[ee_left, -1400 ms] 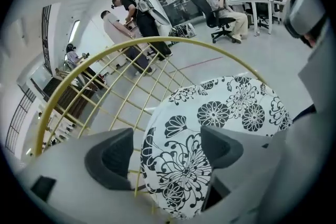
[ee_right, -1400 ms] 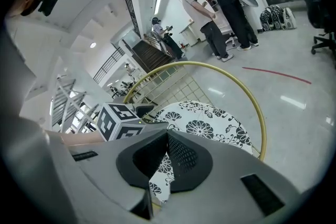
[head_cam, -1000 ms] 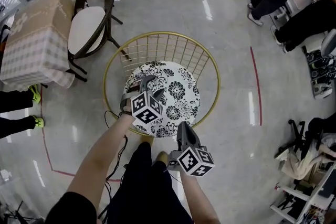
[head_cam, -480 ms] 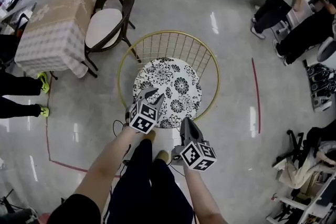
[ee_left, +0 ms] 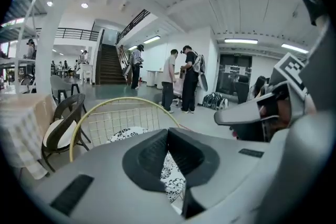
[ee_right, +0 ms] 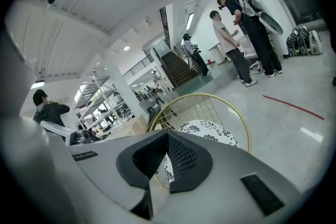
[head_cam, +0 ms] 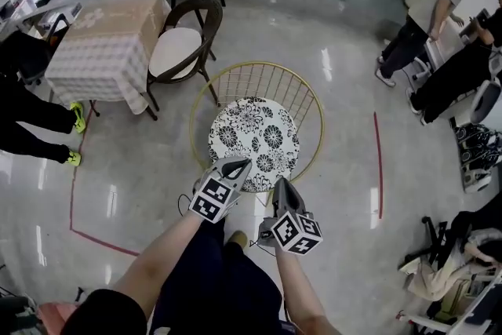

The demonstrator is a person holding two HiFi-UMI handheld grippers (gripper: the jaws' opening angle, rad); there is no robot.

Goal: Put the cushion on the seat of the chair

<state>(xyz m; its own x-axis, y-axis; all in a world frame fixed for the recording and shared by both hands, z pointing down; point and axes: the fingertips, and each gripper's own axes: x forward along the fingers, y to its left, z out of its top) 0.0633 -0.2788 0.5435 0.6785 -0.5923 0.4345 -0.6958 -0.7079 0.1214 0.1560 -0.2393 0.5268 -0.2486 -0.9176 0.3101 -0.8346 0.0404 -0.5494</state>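
A round black-and-white flowered cushion (head_cam: pixel 255 139) lies flat on the seat of the gold wire chair (head_cam: pixel 255 65). Both grippers hang in the air in front of the chair's near edge, apart from the cushion. My left gripper (head_cam: pixel 241 162) is shut with nothing in it, and so is my right gripper (head_cam: pixel 280 183) beside it. In the left gripper view the left gripper (ee_left: pixel 167 131) has its jaws together, with the cushion (ee_left: pixel 123 135) and the chair's rim (ee_left: pixel 121 102) beyond. In the right gripper view the right gripper (ee_right: pixel 167 134) points at the cushion (ee_right: pixel 207 128).
A dark wicker chair with a white seat (head_cam: pixel 176 51) and a table under a checked cloth (head_cam: pixel 98 43) stand at the back left. A person's legs (head_cam: pixel 39 118) are at the left and people (head_cam: pixel 427 8) at the right. Red tape (head_cam: pixel 378 161) marks the floor.
The left jaws, open over the cushion's near edge, have shut. Both grippers have risen and drawn back toward me. The cushion stays on the seat.
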